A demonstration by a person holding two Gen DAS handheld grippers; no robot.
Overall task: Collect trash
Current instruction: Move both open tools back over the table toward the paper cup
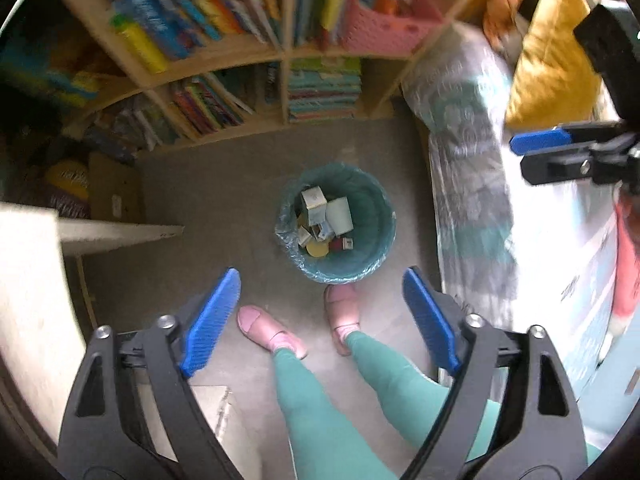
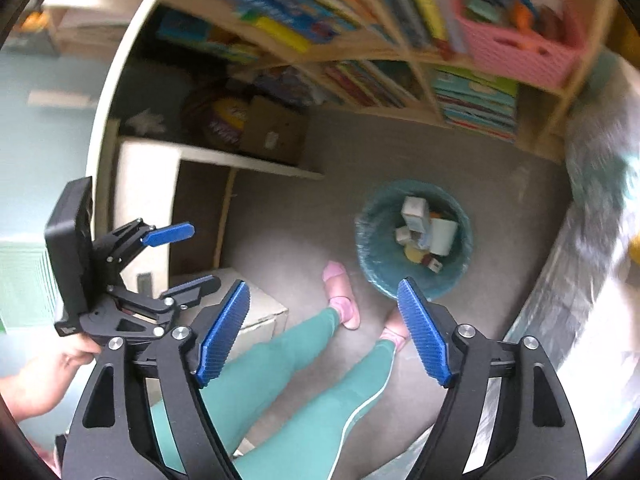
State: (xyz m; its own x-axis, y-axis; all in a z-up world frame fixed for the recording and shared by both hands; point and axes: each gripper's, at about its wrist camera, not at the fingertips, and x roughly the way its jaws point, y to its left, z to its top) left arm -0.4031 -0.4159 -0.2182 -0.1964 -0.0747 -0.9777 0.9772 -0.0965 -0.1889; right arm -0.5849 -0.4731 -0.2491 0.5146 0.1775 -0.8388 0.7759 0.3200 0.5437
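Soft daylight is filling both fisheye views. Glare is washing out the bed cover [image 1: 560, 240] at the right. The bookshelf [image 1: 280, 52] is smearing with motion blur, straight lines are bowing, and dark corners are ringing each frame.

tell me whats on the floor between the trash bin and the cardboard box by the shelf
Nothing: in the left wrist view the grey floor between the teal-lined trash bin and the cardboard box is bare.

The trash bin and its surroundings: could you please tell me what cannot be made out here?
- Trash bin contents: too small in both wrist views to identify; lower pieces are hidden under boxes.
- Book titles on the shelf: motion-blurred in both views.
- Bed on the right: overexposed, cut by the edge of the left wrist view.
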